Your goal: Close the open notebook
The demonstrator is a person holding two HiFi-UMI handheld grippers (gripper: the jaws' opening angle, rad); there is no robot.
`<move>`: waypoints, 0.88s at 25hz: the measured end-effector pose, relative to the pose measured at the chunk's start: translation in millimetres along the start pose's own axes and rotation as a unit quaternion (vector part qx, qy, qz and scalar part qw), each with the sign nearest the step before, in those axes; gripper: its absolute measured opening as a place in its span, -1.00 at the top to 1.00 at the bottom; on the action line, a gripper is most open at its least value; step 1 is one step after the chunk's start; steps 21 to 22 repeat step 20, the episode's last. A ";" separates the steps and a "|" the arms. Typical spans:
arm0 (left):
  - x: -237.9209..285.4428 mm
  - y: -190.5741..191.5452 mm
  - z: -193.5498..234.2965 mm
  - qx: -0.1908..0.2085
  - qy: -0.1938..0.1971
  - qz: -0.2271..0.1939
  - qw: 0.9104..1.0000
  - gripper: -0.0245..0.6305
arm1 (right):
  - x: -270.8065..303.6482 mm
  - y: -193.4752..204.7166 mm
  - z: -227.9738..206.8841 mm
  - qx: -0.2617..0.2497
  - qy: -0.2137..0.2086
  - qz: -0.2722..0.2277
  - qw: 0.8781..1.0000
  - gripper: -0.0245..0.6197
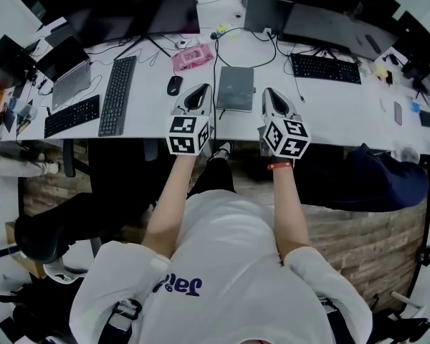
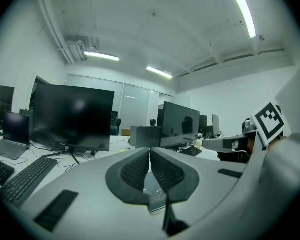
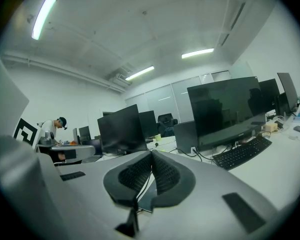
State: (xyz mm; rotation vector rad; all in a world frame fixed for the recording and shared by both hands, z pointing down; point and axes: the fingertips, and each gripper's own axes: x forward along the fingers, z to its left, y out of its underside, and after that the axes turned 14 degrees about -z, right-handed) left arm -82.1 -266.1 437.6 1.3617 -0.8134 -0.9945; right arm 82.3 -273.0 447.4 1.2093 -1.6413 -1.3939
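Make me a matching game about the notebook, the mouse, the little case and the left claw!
Things:
1 notebook
2 mouse
3 little case
4 left claw

Clues:
A pink
B shut, holding nothing
C closed, dark grey
D black, just left of the left claw

Pairs: 1-C, 2-D, 3-A, 4-B

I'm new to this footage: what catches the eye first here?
The left gripper and the right gripper stand out first, both shut and empty, side by side over the near edge of the white desk. Between them in the head view lies a dark notebook, closed and flat.
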 end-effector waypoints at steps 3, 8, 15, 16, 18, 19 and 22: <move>-3.1 -3.7 -1.6 0.002 0.001 -0.002 1.000 0.84 | -4.8 -1.0 2.6 -0.002 0.001 -0.001 1.000 0.88; -6.3 -4.8 -3.0 0.000 0.002 -0.001 1.000 0.84 | -11.9 -4.7 5.4 -0.006 0.003 -0.002 1.000 0.88; -7.2 -1.0 5.8 -0.002 0.002 0.013 1.000 0.85 | -11.9 7.9 17.9 -0.013 -0.001 0.017 1.000 0.88; -3.9 -0.1 11.4 0.001 0.004 0.017 1.000 0.84 | -6.1 12.3 20.1 -0.012 -0.001 0.022 1.000 0.88; 5.9 -0.9 32.6 0.001 0.002 0.019 1.000 0.85 | 14.6 18.3 29.1 -0.012 -0.005 0.030 0.999 0.88; 11.4 -1.8 45.7 0.000 0.000 0.020 1.000 0.84 | 27.1 20.3 35.2 -0.013 -0.009 0.033 0.999 0.88; 17.0 -2.6 59.3 -0.001 -0.003 0.021 1.000 0.84 | 39.7 22.2 41.6 -0.013 -0.014 0.035 0.999 0.88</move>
